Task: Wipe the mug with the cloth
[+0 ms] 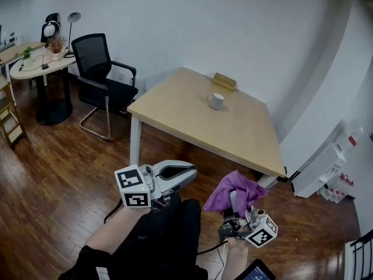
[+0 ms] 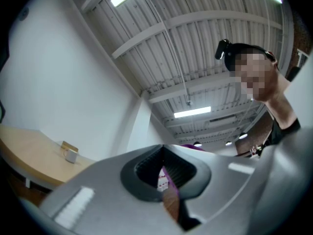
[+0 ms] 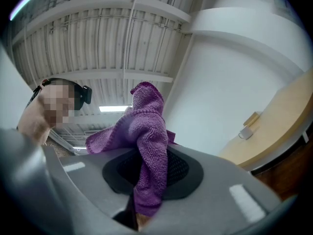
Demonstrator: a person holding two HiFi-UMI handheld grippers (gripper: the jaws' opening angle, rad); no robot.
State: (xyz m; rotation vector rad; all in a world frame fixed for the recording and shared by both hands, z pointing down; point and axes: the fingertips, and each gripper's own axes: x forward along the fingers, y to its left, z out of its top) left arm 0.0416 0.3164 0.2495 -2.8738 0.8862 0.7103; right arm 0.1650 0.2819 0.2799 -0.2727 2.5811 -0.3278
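A white mug [image 1: 216, 101] stands on the far part of the wooden table [image 1: 192, 118], with a small tan block [image 1: 224, 81] behind it. The mug shows small in the left gripper view [image 2: 71, 154] and the right gripper view [image 3: 245, 133]. My right gripper [image 1: 234, 198] is low at the right, well short of the table, shut on a purple cloth [image 1: 234, 190] that bunches above its jaws [image 3: 145, 146]. My left gripper [image 1: 189, 171] is at the lower middle, shut with nothing in it [image 2: 164, 173]. Both grippers tilt upward toward the ceiling.
A black office chair [image 1: 100, 74] stands left of the table. A round side table [image 1: 38, 66] with a lamp and plant is at the far left. A white cabinet [image 1: 323, 168] stands at the right wall. Dark wood floor [image 1: 52, 174] lies between me and the table.
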